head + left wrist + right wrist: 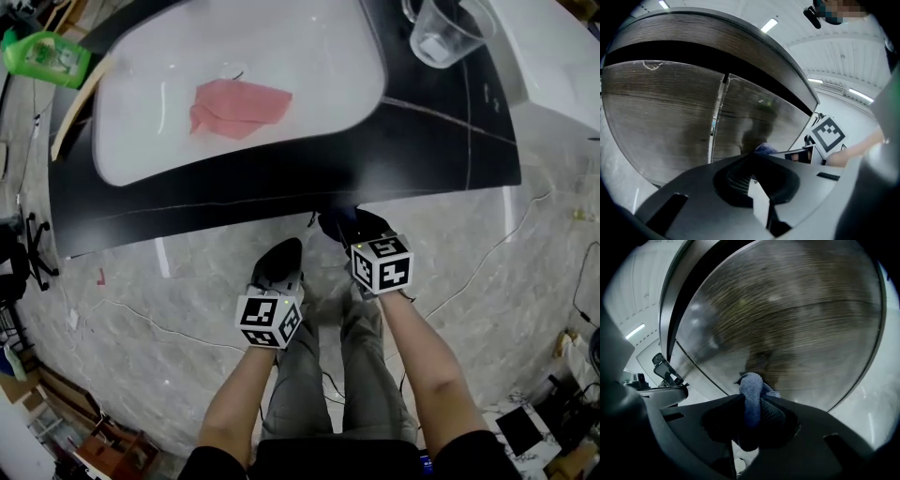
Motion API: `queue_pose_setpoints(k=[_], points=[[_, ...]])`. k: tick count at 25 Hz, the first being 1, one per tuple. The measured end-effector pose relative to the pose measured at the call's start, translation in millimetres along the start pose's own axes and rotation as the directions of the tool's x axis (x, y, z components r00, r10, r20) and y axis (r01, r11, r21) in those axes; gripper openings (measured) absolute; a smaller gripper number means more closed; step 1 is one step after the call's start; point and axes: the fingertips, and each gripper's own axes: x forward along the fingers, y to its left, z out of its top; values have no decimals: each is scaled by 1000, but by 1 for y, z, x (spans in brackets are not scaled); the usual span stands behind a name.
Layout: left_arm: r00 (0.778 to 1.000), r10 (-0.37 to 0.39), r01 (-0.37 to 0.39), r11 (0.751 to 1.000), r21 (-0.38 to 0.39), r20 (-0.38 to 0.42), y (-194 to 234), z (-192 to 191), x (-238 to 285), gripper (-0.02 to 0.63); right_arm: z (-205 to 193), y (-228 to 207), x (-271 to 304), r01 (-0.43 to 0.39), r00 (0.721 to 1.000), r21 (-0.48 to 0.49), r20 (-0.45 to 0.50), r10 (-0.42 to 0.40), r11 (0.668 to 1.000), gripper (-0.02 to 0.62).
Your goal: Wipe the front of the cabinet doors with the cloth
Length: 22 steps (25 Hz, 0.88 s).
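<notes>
The wood-grain cabinet doors (661, 117) fill the left gripper view, with a vertical seam (717, 117) between two of them. In the right gripper view one door (797, 319) stands close ahead. My right gripper (752, 413) is shut on a blue-grey cloth (751, 392), whose tip is at or very near the door. That cloth (765, 149) also peeks over my left gripper (752, 176), which looks shut with nothing in it. In the head view both grippers, left (278, 262) and right (352, 228), reach under the black counter's edge (281, 192).
A pink cloth (239, 106) lies in the white sink (141, 141). A clear plastic cup (445, 33) stands on the counter's far right, a green bottle (42, 54) at the far left. Cables (506, 244) run over the marble floor by my legs (328, 375).
</notes>
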Motion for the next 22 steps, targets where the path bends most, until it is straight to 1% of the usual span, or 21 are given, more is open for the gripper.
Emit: queue_pose_setpoints(k=[15,20,22], points=[[997,-58,60,997,40,-49,-73,-11,49,8,2,-100,-55,85,995,68,45,-89,994,89],[997,-65,66,998,17,-35,-94,-8,67,8,-1,-129,-66,109,992,87,53,-114,990,89],[996,-79,80,997,23,-40,-105,-9,73,8,-2,-138,-71,119,991,98,55,-125,988,89]])
